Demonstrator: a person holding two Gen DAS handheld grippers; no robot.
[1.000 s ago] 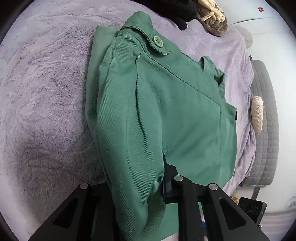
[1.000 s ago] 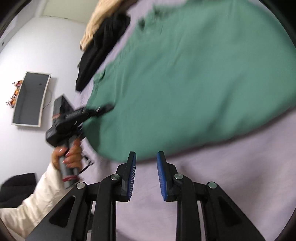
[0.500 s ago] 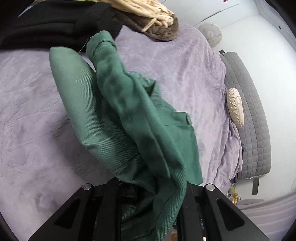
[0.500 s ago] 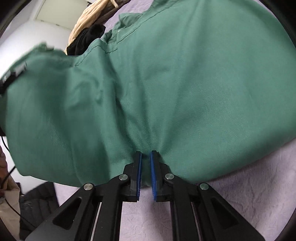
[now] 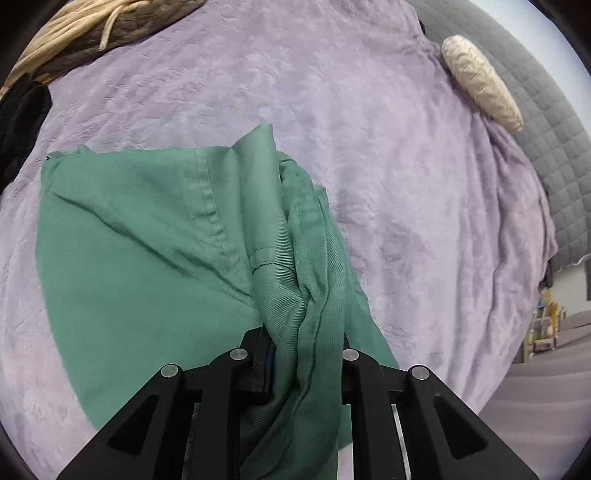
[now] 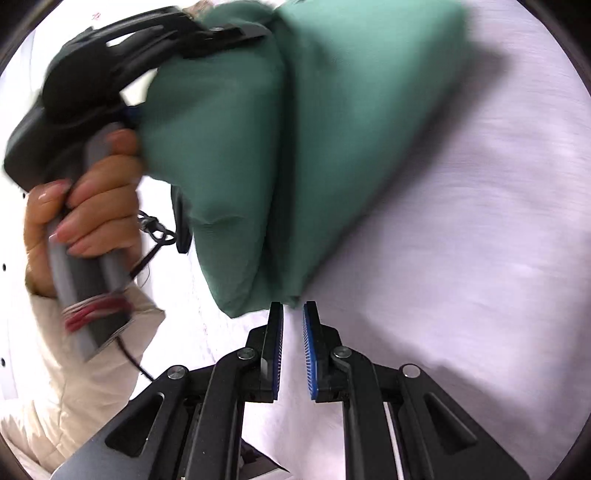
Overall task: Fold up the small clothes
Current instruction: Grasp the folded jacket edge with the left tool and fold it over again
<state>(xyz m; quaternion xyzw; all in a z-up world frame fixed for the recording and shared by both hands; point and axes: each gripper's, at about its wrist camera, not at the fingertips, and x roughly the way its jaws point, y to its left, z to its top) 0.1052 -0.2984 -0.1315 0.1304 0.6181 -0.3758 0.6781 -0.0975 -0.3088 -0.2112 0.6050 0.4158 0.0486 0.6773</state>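
Observation:
The green garment is bunched between the jaws of my left gripper, which is shut on it; the rest of it drapes down to the purple blanket. In the right wrist view the same green garment hangs doubled from the left gripper, held by a hand. My right gripper sits just below the garment's lower edge. Its blue-padded jaws stand slightly apart with nothing between them.
A cream knitted cushion lies on the grey quilted bed edge at the far right. A tan and brown garment pile and dark clothes lie at the back left. The person's hand and cream sleeve are left of my right gripper.
The left gripper has lifted and carried the garment over, so it now hangs doubled. The right gripper, pinched on the garment's edge half a second ago, has let go and stands slightly apart below it.

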